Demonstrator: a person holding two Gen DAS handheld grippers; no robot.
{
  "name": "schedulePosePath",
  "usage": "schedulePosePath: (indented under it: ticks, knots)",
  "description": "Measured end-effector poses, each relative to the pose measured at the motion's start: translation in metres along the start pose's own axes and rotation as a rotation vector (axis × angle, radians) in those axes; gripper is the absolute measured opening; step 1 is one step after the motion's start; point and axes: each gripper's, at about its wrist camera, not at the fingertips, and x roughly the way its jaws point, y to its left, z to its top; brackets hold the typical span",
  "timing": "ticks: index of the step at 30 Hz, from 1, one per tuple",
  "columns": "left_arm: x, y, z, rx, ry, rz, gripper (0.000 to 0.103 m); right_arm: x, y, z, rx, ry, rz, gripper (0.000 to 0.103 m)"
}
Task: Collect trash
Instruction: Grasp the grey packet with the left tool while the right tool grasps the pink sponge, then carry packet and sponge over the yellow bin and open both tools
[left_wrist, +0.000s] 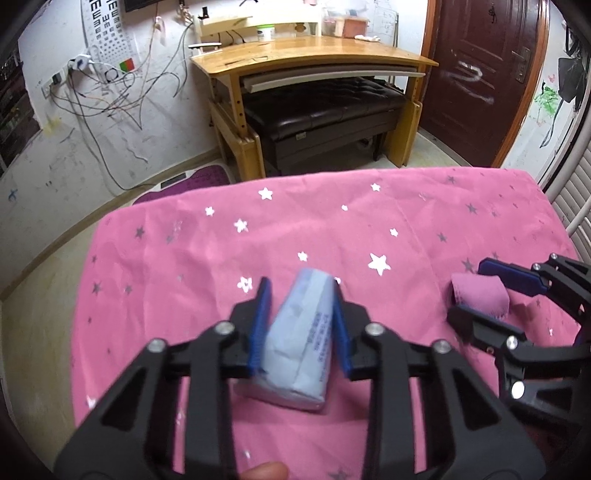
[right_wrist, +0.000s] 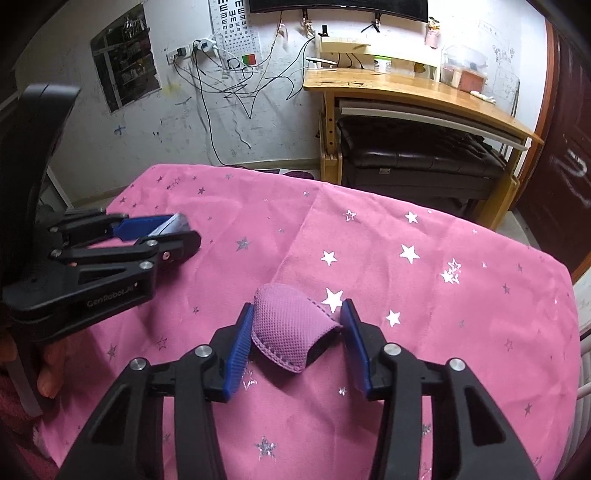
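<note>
A pale blue tissue packet (left_wrist: 301, 339) lies on the pink star-print tablecloth (left_wrist: 184, 258). My left gripper (left_wrist: 300, 295) straddles it, its blue pads touching both sides, shut on it. A small pink mesh pouch (right_wrist: 290, 328) lies on the tablecloth (right_wrist: 461, 332). My right gripper (right_wrist: 297, 317) is around it with a gap on the right side, so it is open. The right gripper also shows in the left wrist view (left_wrist: 476, 291) with the pouch (left_wrist: 480, 295). The left gripper shows in the right wrist view (right_wrist: 177, 229) with the packet's end (right_wrist: 171, 224).
A wooden desk (left_wrist: 314, 55) with a dark bench (left_wrist: 321, 110) under it stands beyond the table's far edge. Cables hang on the white wall (left_wrist: 110, 85). A brown door (left_wrist: 480, 74) is at the right. A white radiator (left_wrist: 569, 199) is beside the table's right edge.
</note>
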Motion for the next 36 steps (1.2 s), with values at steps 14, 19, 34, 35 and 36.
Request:
schedulePosePath:
  ticks: [14, 19, 34, 35, 36]
  knots:
    - [-0.03, -0.015, -0.012, -0.031, -0.002, 0.008, 0.026, -0.073, -0.04, -0.023, 0.077, -0.136, -0.01, 0.04]
    - [-0.057, -0.023, -0.006, -0.032, -0.047, -0.013, 0.026, -0.11, -0.075, -0.042, 0.151, -0.203, -0.054, 0.04]
    - [-0.113, -0.165, 0.022, 0.163, -0.166, -0.187, 0.026, -0.175, -0.171, -0.113, 0.306, -0.264, -0.218, 0.04]
    - [-0.113, -0.175, 0.023, 0.177, -0.164, -0.201, 0.026, -0.178, -0.178, -0.122, 0.315, -0.261, -0.245, 0.04]
    - [-0.111, -0.19, 0.023, 0.195, -0.161, -0.221, 0.026, -0.18, -0.183, -0.126, 0.32, -0.257, -0.259, 0.04]
